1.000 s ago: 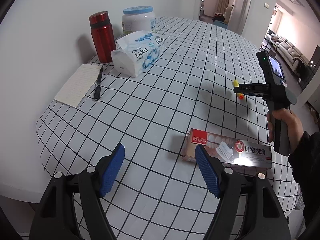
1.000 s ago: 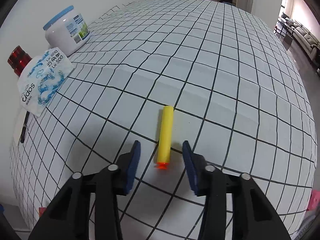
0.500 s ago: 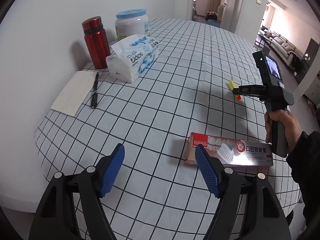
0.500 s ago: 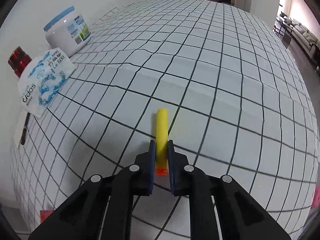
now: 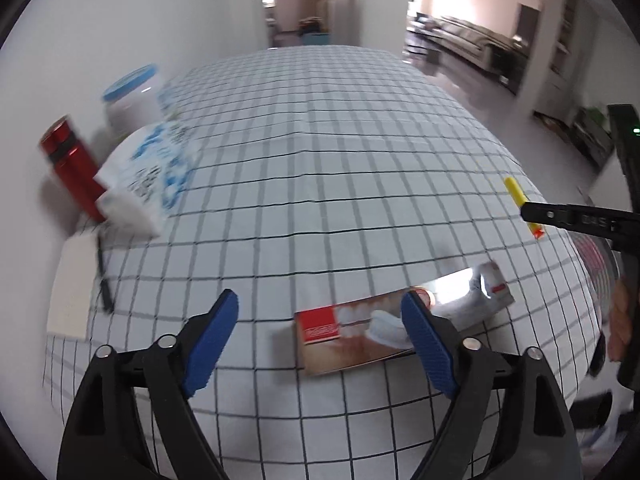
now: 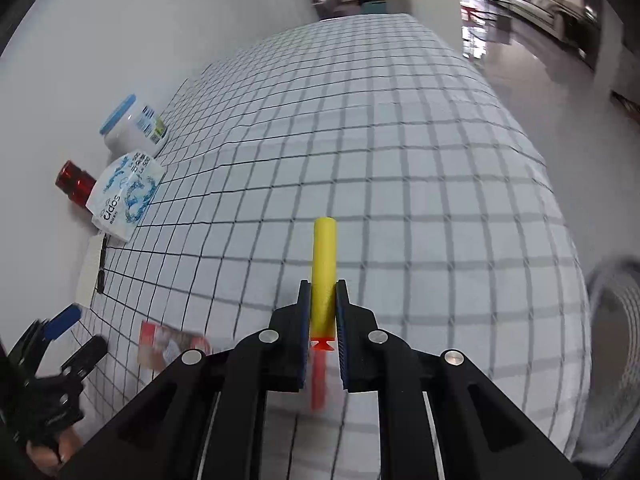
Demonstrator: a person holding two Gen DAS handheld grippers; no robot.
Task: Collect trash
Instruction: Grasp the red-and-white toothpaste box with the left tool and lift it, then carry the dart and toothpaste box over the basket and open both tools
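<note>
clamping yellow dart (image 6: pixel 324 264), right claw (image 6: pixel 322 316), orange tip visible

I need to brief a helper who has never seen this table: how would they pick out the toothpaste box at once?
Start at the table with the black-checked white cloth. At its near edge, between the open blue pads of the left gripper, lies the toothpaste box. It is the only long flat carton, red-ended with pictured teeth, far from the items along the wall.

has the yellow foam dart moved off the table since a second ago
Yes. The yellow foam dart, clamped in the right gripper, now hangs above the checked tablecloth, nearer its edge.
</note>
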